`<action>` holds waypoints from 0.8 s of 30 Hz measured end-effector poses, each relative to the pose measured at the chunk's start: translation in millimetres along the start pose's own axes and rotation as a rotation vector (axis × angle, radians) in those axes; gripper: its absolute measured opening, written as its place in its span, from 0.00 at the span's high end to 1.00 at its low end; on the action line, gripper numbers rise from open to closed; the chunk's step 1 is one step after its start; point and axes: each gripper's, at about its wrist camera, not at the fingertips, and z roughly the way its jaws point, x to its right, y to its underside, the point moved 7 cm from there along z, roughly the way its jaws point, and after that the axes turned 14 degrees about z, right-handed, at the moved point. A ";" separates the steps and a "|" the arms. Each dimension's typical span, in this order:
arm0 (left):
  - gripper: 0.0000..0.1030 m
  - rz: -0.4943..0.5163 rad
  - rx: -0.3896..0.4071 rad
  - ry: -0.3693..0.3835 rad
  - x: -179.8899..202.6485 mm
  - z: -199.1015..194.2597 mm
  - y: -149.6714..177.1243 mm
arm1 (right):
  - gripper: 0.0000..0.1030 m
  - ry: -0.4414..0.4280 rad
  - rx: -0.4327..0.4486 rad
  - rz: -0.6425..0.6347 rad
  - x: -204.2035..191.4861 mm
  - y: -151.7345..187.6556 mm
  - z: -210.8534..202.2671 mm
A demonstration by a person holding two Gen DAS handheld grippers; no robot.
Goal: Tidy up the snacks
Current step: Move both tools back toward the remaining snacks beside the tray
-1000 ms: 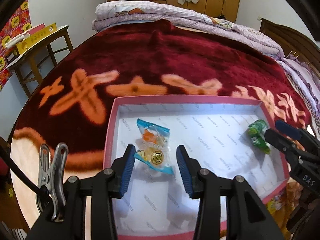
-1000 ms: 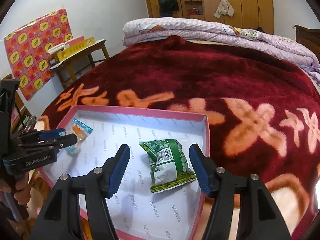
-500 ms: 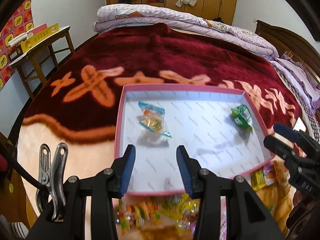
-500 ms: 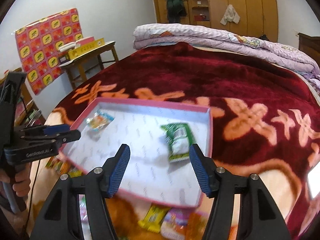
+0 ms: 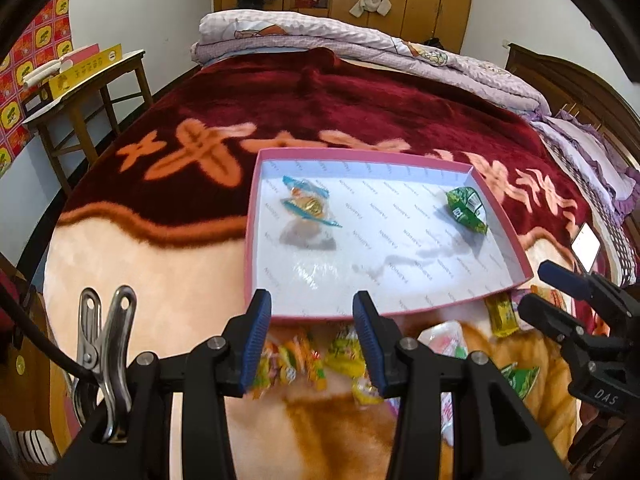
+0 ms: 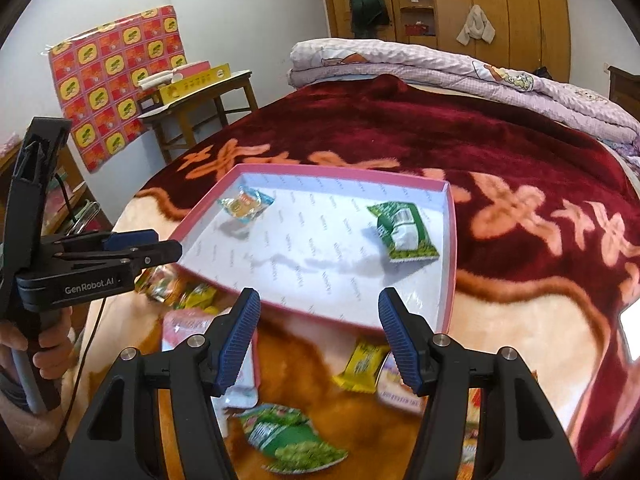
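Note:
A pink-rimmed white box [image 5: 251, 240] [image 6: 450, 240] lies on the bed blanket. In it are a clear blue-edged snack packet [image 5: 306, 206] [image 6: 246, 204] at the left and a green snack packet [image 5: 466, 210] [image 6: 404, 232] at the right. Loose snacks lie on the blanket in front of the box: yellow and orange packets [image 5: 316, 360], a yellow bar [image 6: 362, 364], a green bag [image 6: 290, 438], a pink-white pack [image 6: 188, 326]. My left gripper [image 5: 312, 342] [image 6: 160, 246] is open and empty above the loose snacks. My right gripper [image 6: 318, 336] [image 5: 544, 288] is open and empty near the box's front edge.
The dark red blanket [image 5: 320, 112] with orange patterns covers the bed; folded quilts [image 5: 340, 40] lie at the far end. A wooden side table [image 5: 80, 92] with a yellow box stands at the left. A phone [image 5: 586, 246] lies at the right.
Both grippers have pulled back from the box toward me, away from the two packets. The loose snacks in front of the box have come into view.

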 end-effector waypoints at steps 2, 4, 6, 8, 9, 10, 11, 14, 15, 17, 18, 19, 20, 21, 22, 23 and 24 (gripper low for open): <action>0.56 -0.008 -0.007 -0.001 -3.2 -1.0 5.7 | 0.39 0.000 -0.006 0.003 -1.4 5.0 -2.4; 0.56 -0.018 -0.013 -0.005 -6.9 -1.1 10.1 | 0.39 -0.001 -0.013 0.009 -1.8 10.0 -4.9; 0.56 -0.034 -0.020 -0.006 -11.9 -1.2 15.9 | 0.39 -0.005 -0.021 0.016 -1.4 14.7 -7.6; 0.56 -0.049 -0.023 -0.004 -16.3 -1.5 20.8 | 0.39 -0.010 -0.025 0.021 -1.5 18.2 -10.9; 0.56 -0.057 -0.024 -0.002 -18.7 -1.3 23.5 | 0.39 -0.011 -0.026 0.023 -1.5 19.3 -11.5; 0.56 -0.064 -0.026 0.000 -20.4 -1.3 25.9 | 0.39 -0.012 -0.027 0.024 -1.5 20.6 -12.7; 0.56 -0.071 -0.027 0.004 -22.4 -1.3 29.0 | 0.39 -0.013 -0.029 0.025 -1.7 22.0 -13.9; 0.56 -0.082 -0.034 0.015 -25.6 -0.8 36.6 | 0.39 -0.019 -0.035 0.028 -3.1 25.5 -15.5; 0.56 -0.084 -0.034 0.018 -26.2 -0.7 38.6 | 0.39 -0.022 -0.038 0.028 -3.9 26.6 -15.6; 0.56 -0.083 -0.037 0.020 -27.1 -1.5 44.0 | 0.39 -0.029 -0.045 0.029 -5.8 28.9 -15.5; 0.56 -0.080 -0.037 0.020 -27.1 -2.2 46.4 | 0.39 -0.032 -0.050 0.029 -7.0 29.9 -15.0; 0.56 -0.075 -0.037 0.020 -27.4 -3.3 49.1 | 0.39 -0.035 -0.052 0.029 -8.3 30.8 -14.7; 0.56 -0.070 -0.036 0.019 -27.7 -4.3 51.7 | 0.39 -0.038 -0.055 0.027 -10.1 32.0 -14.4; 0.56 -0.067 -0.036 0.017 -27.9 -4.5 53.1 | 0.39 -0.042 -0.059 0.025 -12.4 33.4 -13.6; 0.56 -0.061 -0.037 0.014 -28.2 -5.0 55.8 | 0.39 -0.046 -0.063 0.023 -14.4 34.2 -12.5; 0.56 -0.058 -0.038 0.013 -28.3 -4.7 56.9 | 0.39 -0.050 -0.066 0.021 -16.5 35.5 -11.7; 0.56 -0.054 -0.040 0.012 -28.6 -4.2 58.6 | 0.39 -0.053 -0.071 0.018 -18.6 37.0 -10.8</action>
